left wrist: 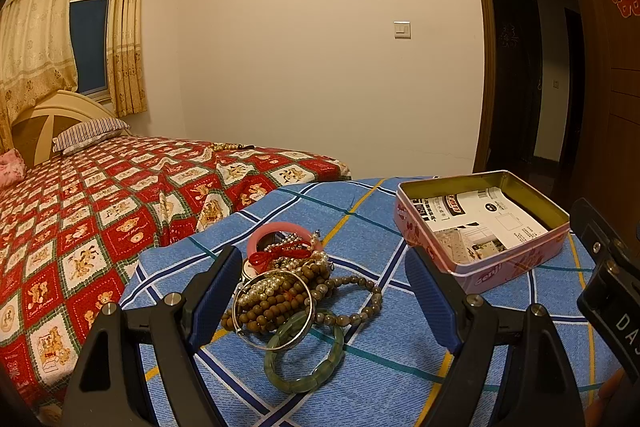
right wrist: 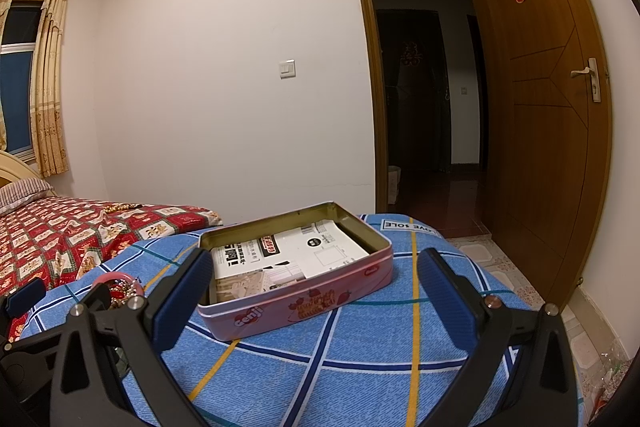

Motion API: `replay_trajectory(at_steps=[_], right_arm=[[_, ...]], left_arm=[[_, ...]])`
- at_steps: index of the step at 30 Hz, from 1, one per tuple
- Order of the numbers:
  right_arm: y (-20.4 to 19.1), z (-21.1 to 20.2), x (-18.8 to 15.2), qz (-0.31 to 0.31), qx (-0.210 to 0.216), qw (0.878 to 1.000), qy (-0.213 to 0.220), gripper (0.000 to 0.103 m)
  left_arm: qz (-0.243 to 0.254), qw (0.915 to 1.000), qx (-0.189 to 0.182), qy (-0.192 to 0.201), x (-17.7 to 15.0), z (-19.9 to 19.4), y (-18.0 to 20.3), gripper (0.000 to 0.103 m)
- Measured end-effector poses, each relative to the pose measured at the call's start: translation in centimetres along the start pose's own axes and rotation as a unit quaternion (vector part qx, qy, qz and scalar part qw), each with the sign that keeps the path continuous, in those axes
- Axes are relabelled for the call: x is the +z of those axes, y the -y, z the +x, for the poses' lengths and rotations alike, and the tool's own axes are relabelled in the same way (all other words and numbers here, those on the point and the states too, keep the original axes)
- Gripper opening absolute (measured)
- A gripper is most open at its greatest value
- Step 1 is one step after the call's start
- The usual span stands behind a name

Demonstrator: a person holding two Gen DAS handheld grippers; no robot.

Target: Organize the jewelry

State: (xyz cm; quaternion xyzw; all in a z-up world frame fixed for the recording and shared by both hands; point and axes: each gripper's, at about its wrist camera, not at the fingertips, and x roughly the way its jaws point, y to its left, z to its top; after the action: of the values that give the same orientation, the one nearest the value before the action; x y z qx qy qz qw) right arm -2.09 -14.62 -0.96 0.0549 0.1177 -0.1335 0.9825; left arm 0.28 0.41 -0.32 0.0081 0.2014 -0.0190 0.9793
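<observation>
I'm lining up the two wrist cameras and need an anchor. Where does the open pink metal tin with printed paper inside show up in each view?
Left wrist: the open pink metal tin sits right of centre, beyond the left gripper.
Right wrist: the tin sits at centre, between the fingers of the right gripper.
Shared landmark: the white wall switch.

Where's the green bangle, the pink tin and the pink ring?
Green jade bangle [left wrist: 305, 359]: left wrist view, on its near-left rim.
Open pink metal tin [right wrist: 296, 307]: right wrist view, on its front wall.
Pink plastic ring [left wrist: 260, 235]: left wrist view, on its left edge.
</observation>
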Motion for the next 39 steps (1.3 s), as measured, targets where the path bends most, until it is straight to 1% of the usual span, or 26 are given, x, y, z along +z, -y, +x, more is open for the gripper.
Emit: replay_trajectory(at_steps=[3,4,5,9,13,15,16,17,18,19,20,21,22,23,24,25,27,29,31,33,35,36,39], right_arm=[[0.3,0.0,0.0,0.000,0.000,1.000,-0.002,0.103],[0.3,0.1,0.0,0.001,0.000,1.000,-0.003,0.103],[0.5,0.1,0.0,0.002,0.001,1.000,-0.004,0.103],[0.8,0.5,-0.1,0.010,0.003,1.000,-0.011,0.103],[0.6,0.8,-0.2,0.012,0.017,1.000,-0.021,0.103],[0.2,0.7,-0.2,0.009,0.037,0.999,-0.026,0.103],[-0.1,0.7,-0.3,0.008,0.055,0.998,-0.034,0.103],[-0.5,0.8,-0.4,0.010,0.085,0.995,-0.047,0.101],[-0.9,1.0,-0.5,0.010,0.107,0.992,-0.059,0.096],[-1.3,1.1,-0.6,0.009,0.128,0.989,-0.072,0.094],[-2.5,1.5,-0.7,0.004,0.167,0.981,-0.096,0.088],[-3.2,1.7,-0.8,0.001,0.189,0.976,-0.112,0.081],[-4.1,2.3,-0.8,0.001,0.214,0.967,-0.135,0.077],[-5.3,3.0,-1.0,0.006,0.242,0.956,-0.165,0.069],[-6.1,3.4,-1.1,0.012,0.261,0.948,-0.182,0.063],[-7.2,3.9,-1.3,0.016,0.282,0.938,-0.200,0.060],[-9.0,4.9,-1.7,0.005,0.300,0.929,-0.218,0.048],[-11.2,5.8,-2.1,-0.022,0.309,0.921,-0.236,0.039],[-13.1,6.7,-2.9,-0.037,0.320,0.912,-0.255,0.033],[-14.3,7.6,-3.8,-0.045,0.320,0.905,-0.278,0.019],[-14.5,8.0,-4.5,-0.051,0.326,0.899,-0.288,0.014],[-14.4,8.0,-4.4,-0.049,0.331,0.897,-0.289,0.014],[-13.2,7.2,-3.7,-0.038,0.346,0.897,-0.272,0.012]], left_arm=[[-0.020,0.9997,-0.015,0.005,0.1,-0.4,-1.0,0.084],[-0.018,0.9996,-0.020,0.004,0.3,-0.6,-1.3,0.084],[-0.011,0.9998,-0.015,0.005,0.5,-0.9,-1.8,0.084],[0.015,0.9993,0.032,0.012,1.4,-2.0,-4.3,0.084],[0.010,0.9978,0.064,-0.009,1.5,-2.1,-8.3,0.084],[0.008,0.9969,0.076,-0.019,1.2,-1.8,-9.8,0.084],[0.007,0.9964,0.081,-0.023,1.0,-1.7,-10.5,0.084],[0.007,0.9959,0.086,-0.027,0.8,-1.6,-11.0,0.084],[0.004,0.9956,0.088,-0.031,0.6,-1.5,-11.5,0.084],[0.001,0.9955,0.088,-0.034,0.5,-1.3,-11.8,0.084],[-0.006,0.9956,0.085,-0.040,0.4,-1.2,-12.1,0.084],[-0.015,0.9956,0.079,-0.047,0.3,-1.0,-12.5,0.084],[-0.021,0.9956,0.075,-0.052,0.3,-0.8,-12.6,0.084],[-0.026,0.9953,0.074,-0.056,0.3,-0.6,-12.8,0.084],[-0.028,0.9952,0.073,-0.058,0.2,-0.5,-12.9,0.084],[-0.026,0.9952,0.073,-0.059,0.2,-0.5,-12.9,0.084],[-0.021,0.9953,0.074,-0.059,0.1,-0.6,-12.9,0.084],[-0.017,0.9953,0.075,-0.059,0.2,-0.8,-12.9,0.084],[-0.015,0.9953,0.074,-0.060,0.1,-0.8,-13.1,0.084],[-0.015,0.9950,0.077,-0.062,0.0,-0.7,-13.2,0.084],[-0.018,0.9949,0.075,-0.066,0.0,-0.5,-13.3,0.084],[-0.021,0.9948,0.073,-0.068,0.0,-0.4,-13.3,0.084],[-0.027,0.9951,0.058,-0.075,-0.1,-0.1,-13.1,0.084]])
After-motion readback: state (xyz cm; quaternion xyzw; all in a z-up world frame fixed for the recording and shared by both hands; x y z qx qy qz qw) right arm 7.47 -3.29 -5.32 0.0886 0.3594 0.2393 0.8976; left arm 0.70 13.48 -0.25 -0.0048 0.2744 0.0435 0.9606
